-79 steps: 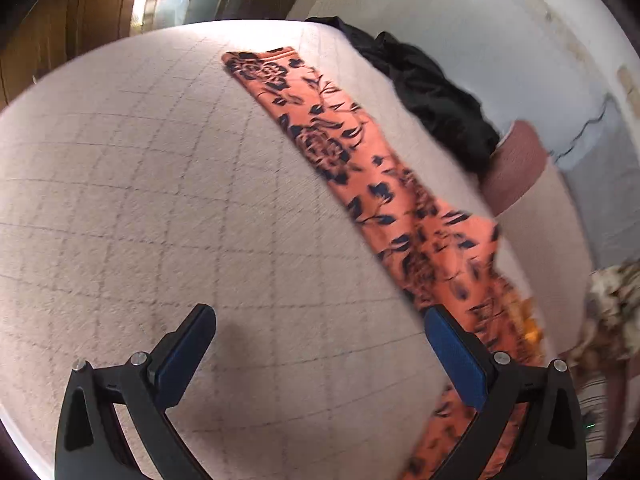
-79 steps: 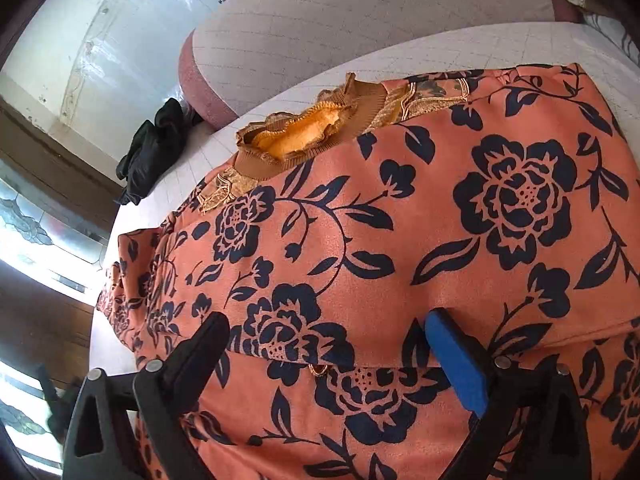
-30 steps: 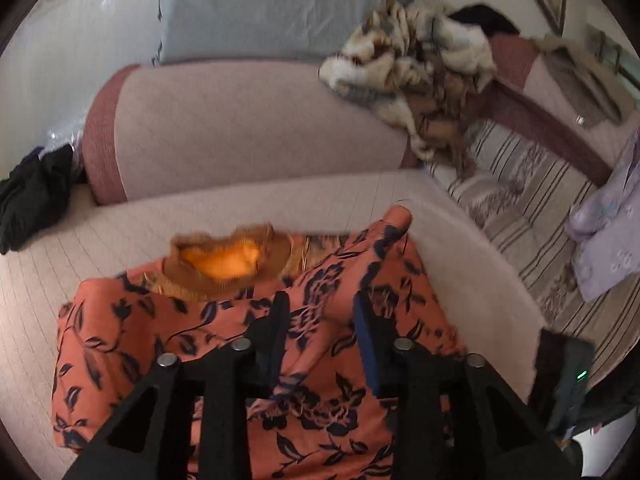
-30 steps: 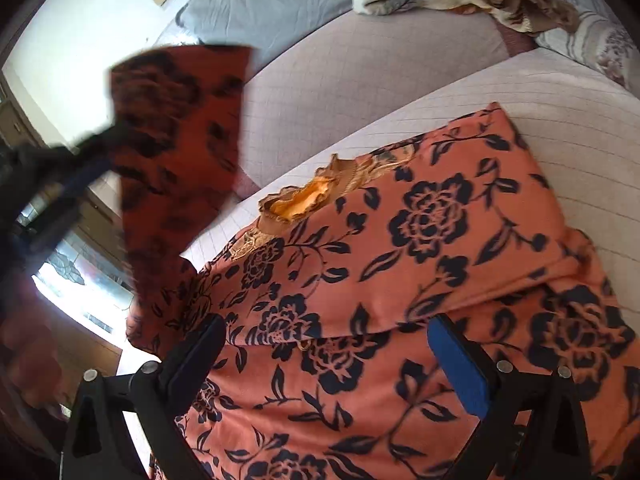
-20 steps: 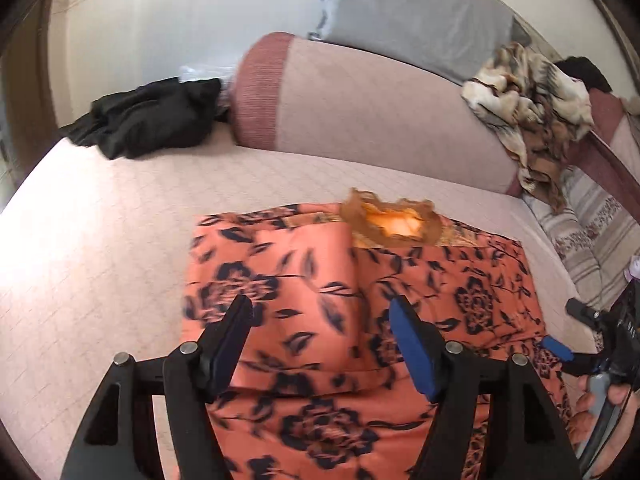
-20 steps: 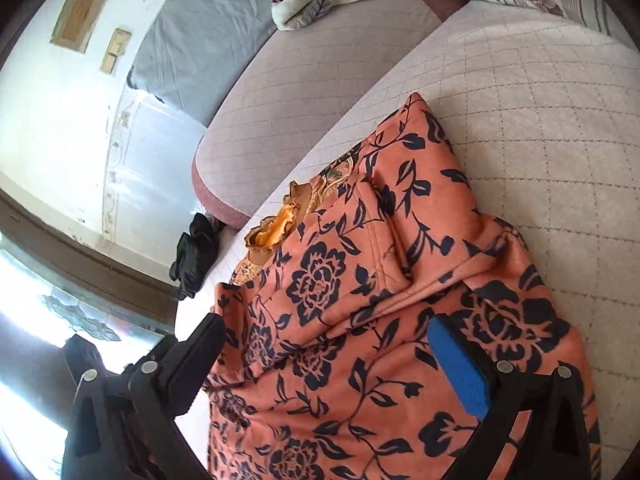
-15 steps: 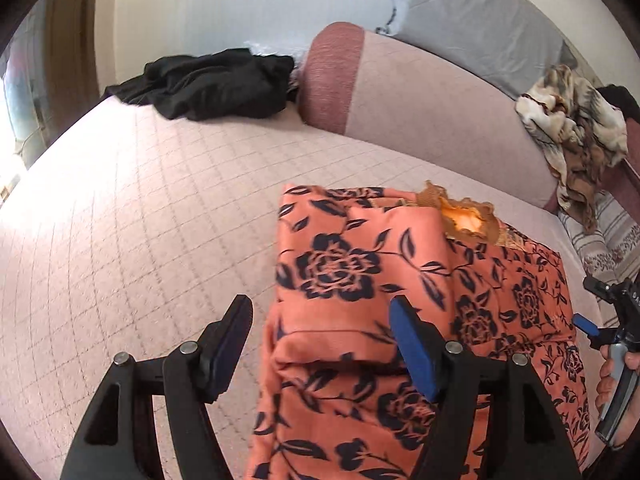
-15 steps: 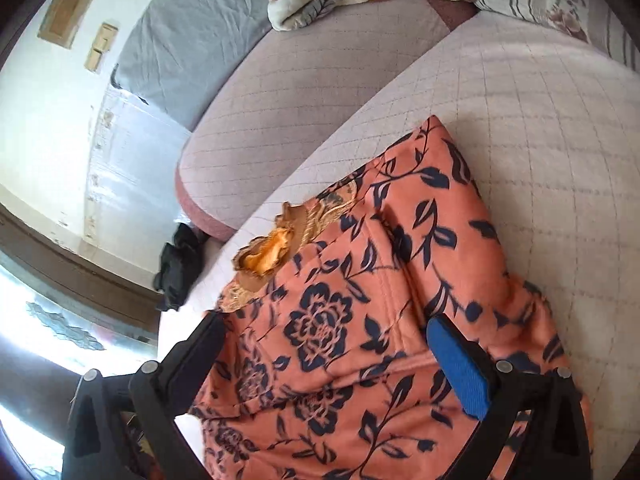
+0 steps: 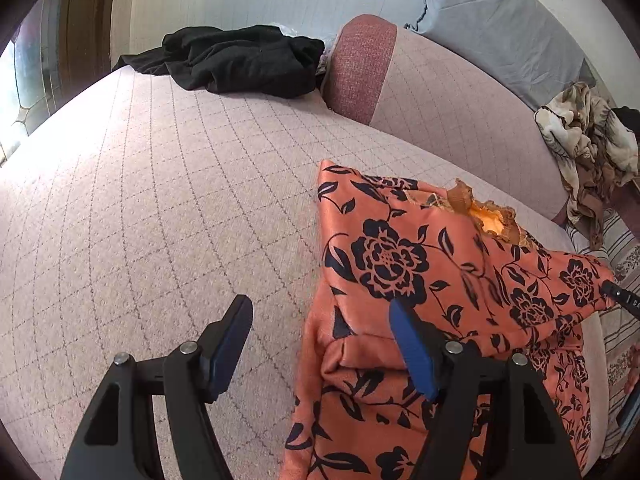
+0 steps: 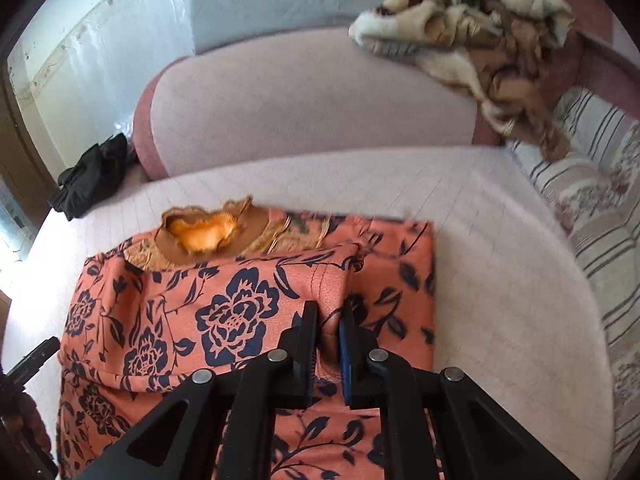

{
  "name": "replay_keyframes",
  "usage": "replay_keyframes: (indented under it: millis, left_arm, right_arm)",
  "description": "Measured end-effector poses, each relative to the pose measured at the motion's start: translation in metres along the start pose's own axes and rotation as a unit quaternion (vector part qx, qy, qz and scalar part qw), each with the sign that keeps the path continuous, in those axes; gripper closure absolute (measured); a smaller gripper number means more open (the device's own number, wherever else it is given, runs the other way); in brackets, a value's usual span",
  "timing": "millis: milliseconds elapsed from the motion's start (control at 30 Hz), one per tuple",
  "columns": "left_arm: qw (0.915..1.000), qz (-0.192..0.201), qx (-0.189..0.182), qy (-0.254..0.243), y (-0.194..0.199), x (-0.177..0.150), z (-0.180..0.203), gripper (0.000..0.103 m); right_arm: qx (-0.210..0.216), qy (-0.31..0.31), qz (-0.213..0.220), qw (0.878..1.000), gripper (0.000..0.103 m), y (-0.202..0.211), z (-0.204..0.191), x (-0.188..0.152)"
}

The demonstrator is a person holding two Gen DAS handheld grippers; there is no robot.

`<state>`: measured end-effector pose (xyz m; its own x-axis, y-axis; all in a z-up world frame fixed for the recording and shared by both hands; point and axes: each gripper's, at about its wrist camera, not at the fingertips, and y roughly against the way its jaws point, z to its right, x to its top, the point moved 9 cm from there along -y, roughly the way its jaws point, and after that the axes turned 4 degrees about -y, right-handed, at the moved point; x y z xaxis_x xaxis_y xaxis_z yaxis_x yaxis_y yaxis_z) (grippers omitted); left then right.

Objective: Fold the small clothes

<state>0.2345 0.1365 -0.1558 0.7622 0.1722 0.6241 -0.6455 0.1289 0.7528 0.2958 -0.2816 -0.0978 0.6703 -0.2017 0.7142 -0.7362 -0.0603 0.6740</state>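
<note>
An orange garment with dark blue flowers lies partly folded on a pale quilted couch seat. Its brown and yellow neckline faces the backrest. My left gripper is open and empty, low over the garment's left edge, one finger over the seat and one over the cloth. In the right wrist view the garment fills the lower middle. My right gripper is shut on a raised fold of the garment near its right side.
A black garment lies at the far left end of the seat and shows in the right wrist view. A brown and cream blanket hangs over the backrest. A striped cushion lies to the right.
My left gripper let go of the folded sleeve and drew back to the left, open. My right gripper went from open above the garment to shut on a fold of it.
</note>
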Motion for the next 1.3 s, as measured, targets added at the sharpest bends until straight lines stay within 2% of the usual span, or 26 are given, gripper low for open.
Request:
replay_keyframes:
  millis: [33,67,133,200,300,400,467,500,533,567,633,667,700,767,833,867,933,967,1000,1067,1100,1133,1200,1233,1267,1300]
  left_arm:
    - [1.0,0.005,-0.002,0.0,0.002,0.003,0.003,0.032]
    - [1.0,0.006,-0.004,-0.003,0.001,0.006,0.008,0.032]
    - [0.9998,0.0,-0.011,-0.018,-0.004,0.009,0.022,0.032]
    - [0.9985,-0.002,0.007,-0.054,-0.012,0.011,0.035,0.032]
    - [0.9914,-0.066,0.07,-0.088,-0.044,-0.005,0.032,0.032]
    - [0.9939,-0.065,0.06,-0.065,-0.048,-0.01,0.025,0.026]
    - [0.9937,-0.066,0.064,-0.064,-0.049,-0.011,0.024,0.025]
    - [0.9933,-0.064,0.068,-0.068,-0.049,-0.011,0.025,0.024]
    - [0.9928,-0.062,0.072,-0.072,-0.049,-0.011,0.026,0.023]
    - [0.9924,-0.061,0.076,-0.076,-0.048,-0.012,0.027,0.023]
    - [0.9923,-0.062,0.076,-0.075,-0.048,-0.012,0.027,0.02]
    - [0.9925,-0.066,0.074,-0.073,-0.048,-0.013,0.027,0.02]
    - [0.9925,-0.069,0.071,-0.071,-0.049,-0.013,0.026,0.019]
    - [0.9926,-0.068,0.07,-0.073,-0.049,-0.012,0.022,0.016]
    - [0.9924,-0.065,0.073,-0.074,-0.05,-0.011,0.02,0.011]
    - [0.9927,-0.064,0.073,-0.071,-0.05,-0.01,0.019,0.011]
    - [0.9927,-0.064,0.074,-0.071,-0.051,-0.01,0.02,0.011]
    - [0.9922,-0.068,0.077,-0.071,-0.049,-0.01,0.019,0.011]
    - [0.9919,-0.071,0.078,-0.071,-0.047,-0.01,0.02,0.011]
    - [0.9912,-0.068,0.086,-0.075,-0.04,-0.007,0.02,0.011]
    - [0.9906,-0.067,0.092,-0.076,-0.037,-0.007,0.019,0.011]
    - [0.9906,-0.067,0.093,-0.075,-0.033,-0.009,0.019,0.011]
    - [0.9907,-0.076,0.09,-0.068,-0.027,-0.015,0.019,0.011]
    - [0.9905,-0.082,0.09,-0.065,-0.022,-0.02,0.018,0.011]
    - [0.9906,-0.084,0.087,-0.063,-0.015,-0.025,0.018,0.011]
    - [0.9916,-0.077,0.083,-0.062,-0.004,-0.027,0.017,0.011]
  right_arm:
    - [-0.017,0.003,0.006,1.0,0.092,-0.001,0.007,0.001]
    - [-0.022,-0.004,-0.015,1.0,0.088,-0.013,0.016,-0.005]
    - [0.017,-0.036,-0.083,0.996,0.088,-0.046,0.023,-0.03]
    - [0.035,-0.047,-0.128,0.99,0.088,-0.063,0.027,-0.059]
    - [0.035,-0.081,-0.097,0.991,0.084,-0.05,0.041,-0.062]
    - [0.048,-0.103,-0.048,0.992,0.083,-0.024,0.043,-0.036]
    - [0.083,-0.097,-0.029,0.991,0.076,-0.012,0.028,-0.017]
    - [0.112,-0.095,-0.032,0.989,0.059,-0.012,0.019,-0.01]
    - [0.145,-0.097,-0.039,0.984,0.028,-0.022,0.004,-0.004]
    - [0.179,-0.102,-0.048,0.977,0.02,-0.028,-0.005,-0.003]
    - [0.202,-0.125,-0.08,0.968,0.018,-0.058,-0.005,-0.008]
    - [0.183,-0.152,-0.103,0.966,0.02,-0.079,0.007,-0.016]
    - [0.183,-0.199,-0.114,0.956,0.03,-0.095,0.022,-0.021]
    - [0.222,-0.285,-0.089,0.928,0.028,-0.086,0.038,-0.017]
    - [0.228,-0.261,-0.067,0.935,0.026,-0.063,0.031,-0.013]
    - [0.251,-0.244,-0.068,0.934,0.025,-0.056,0.021,-0.015]
    - [0.279,-0.201,-0.11,0.933,0.024,-0.06,0.005,-0.03]
    - [0.248,-0.181,-0.138,0.942,0.029,-0.072,0.009,-0.045]
    - [0.232,-0.189,-0.144,0.943,0.046,-0.08,0.018,-0.05]
    - [0.222,-0.209,-0.118,0.945,0.04,-0.062,0.025,-0.044]
    - [0.221,-0.192,-0.099,0.951,0.027,-0.049,0.021,-0.04]
    - [0.236,-0.177,-0.087,0.952,0.021,-0.037,0.013,-0.038]
    - [0.258,-0.148,-0.098,0.95,0.02,-0.034,0.0,-0.048]
    - [0.227,-0.141,-0.125,0.955,0.024,-0.048,0.004,-0.06]
    - [0.213,-0.159,-0.144,0.953,0.028,-0.06,0.014,-0.07]
    - [0.219,-0.186,-0.131,0.949,0.03,-0.056,0.02,-0.067]
